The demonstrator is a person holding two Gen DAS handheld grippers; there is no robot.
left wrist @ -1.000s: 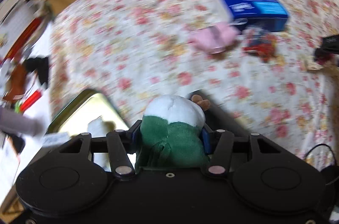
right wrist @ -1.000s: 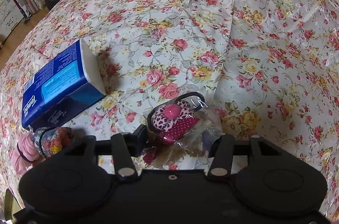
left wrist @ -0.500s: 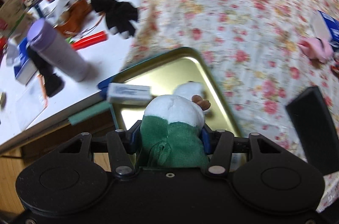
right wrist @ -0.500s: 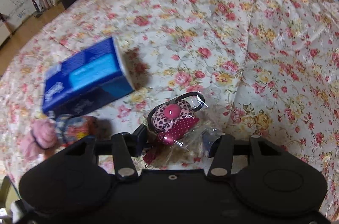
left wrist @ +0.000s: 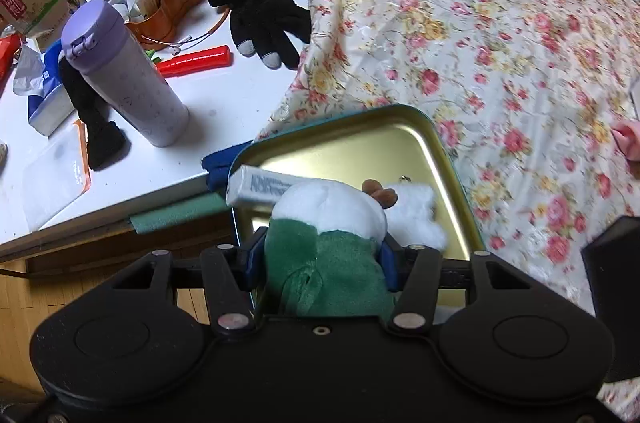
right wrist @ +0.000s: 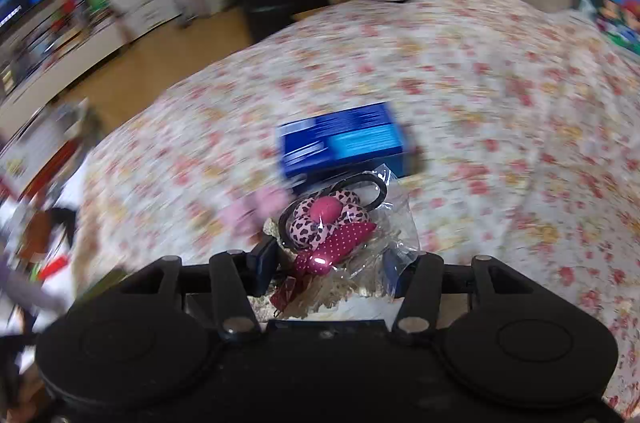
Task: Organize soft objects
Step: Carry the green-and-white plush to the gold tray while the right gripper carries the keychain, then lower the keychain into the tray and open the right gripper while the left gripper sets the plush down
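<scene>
In the left wrist view the left gripper [left wrist: 322, 255] is clamped on a small green-and-white plush toy [left wrist: 326, 243], its blue pads pressing the green body from both sides at lower centre, with the toy's white top and a brown tuft pointing up the frame. Just beyond it lies a shallow gold metal tin with a teal rim [left wrist: 434, 139], resting at the edge of the flowered bedspread [left wrist: 500, 35] — inside it sit a white fluffy item [left wrist: 420, 211] and a small white wrapped packet with blue print [left wrist: 260, 187] along the tin's left side. To the upper left stands a white table [left wrist: 224, 103] with a lilac flask [left wrist: 124, 71], a black knitted glove [left wrist: 260, 11] and a red pen-shaped item [left wrist: 196, 61]. In the blurred right wrist view the right gripper [right wrist: 332, 263] grips a clear plastic bag holding a pink leopard-print flower hair tie [right wrist: 332, 223], at lower centre; above it on the bedspread lies a blue rectangular tissue pack [right wrist: 344, 143].
</scene>
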